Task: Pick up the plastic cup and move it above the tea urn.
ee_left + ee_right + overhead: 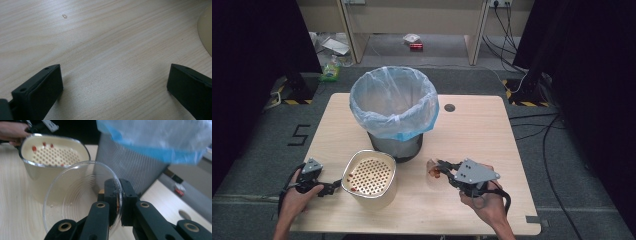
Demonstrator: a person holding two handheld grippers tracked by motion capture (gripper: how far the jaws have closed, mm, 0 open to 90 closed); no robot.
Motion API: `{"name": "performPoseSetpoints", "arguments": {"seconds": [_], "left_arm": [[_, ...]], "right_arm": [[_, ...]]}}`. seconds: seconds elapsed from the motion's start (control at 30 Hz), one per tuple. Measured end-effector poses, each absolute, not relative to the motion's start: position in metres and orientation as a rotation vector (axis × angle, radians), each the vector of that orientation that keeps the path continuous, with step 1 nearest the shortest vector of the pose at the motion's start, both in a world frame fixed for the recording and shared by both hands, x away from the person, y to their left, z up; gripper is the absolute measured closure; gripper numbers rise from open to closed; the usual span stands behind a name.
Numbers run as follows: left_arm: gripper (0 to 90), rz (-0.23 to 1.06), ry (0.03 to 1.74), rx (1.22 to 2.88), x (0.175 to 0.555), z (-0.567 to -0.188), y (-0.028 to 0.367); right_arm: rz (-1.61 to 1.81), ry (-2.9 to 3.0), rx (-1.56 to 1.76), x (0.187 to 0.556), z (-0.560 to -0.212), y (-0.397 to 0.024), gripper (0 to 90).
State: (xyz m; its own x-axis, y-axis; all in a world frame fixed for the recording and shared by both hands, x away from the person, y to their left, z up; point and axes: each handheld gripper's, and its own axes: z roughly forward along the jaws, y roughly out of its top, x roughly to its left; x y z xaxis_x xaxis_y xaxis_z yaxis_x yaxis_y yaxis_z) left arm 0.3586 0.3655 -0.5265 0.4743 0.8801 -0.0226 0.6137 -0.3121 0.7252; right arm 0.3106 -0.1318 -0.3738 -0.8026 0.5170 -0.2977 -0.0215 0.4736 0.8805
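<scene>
Right gripper point(119, 202) fingers pinch the clear dish point(75, 195) rim; left gripper point(115, 92) fingers spread.

High view: overhead, facing forward and down on the whole worktop point(472, 125). Left gripper view: close above bare wood, looking down. Right gripper view: low, close, facing left; shares the perforated container point(53, 155) point(369, 175) and lined bin point(140, 165) point(394, 105).

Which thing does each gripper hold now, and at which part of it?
The right gripper pinches the clear plastic dish at its rim. The left gripper is open over the table, holding nothing.
</scene>
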Motion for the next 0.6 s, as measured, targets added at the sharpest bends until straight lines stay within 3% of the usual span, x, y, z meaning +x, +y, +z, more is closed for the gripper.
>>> {"name": "performPoseSetpoints", "arguments": {"seconds": [0.6], "left_arm": [[0.0,0.503,1.232,2.044,0.358,-0.527,0.366]], "right_arm": [[1.361,2.225,0.292,0.331,-0.361,-0.082,86.3]]}}
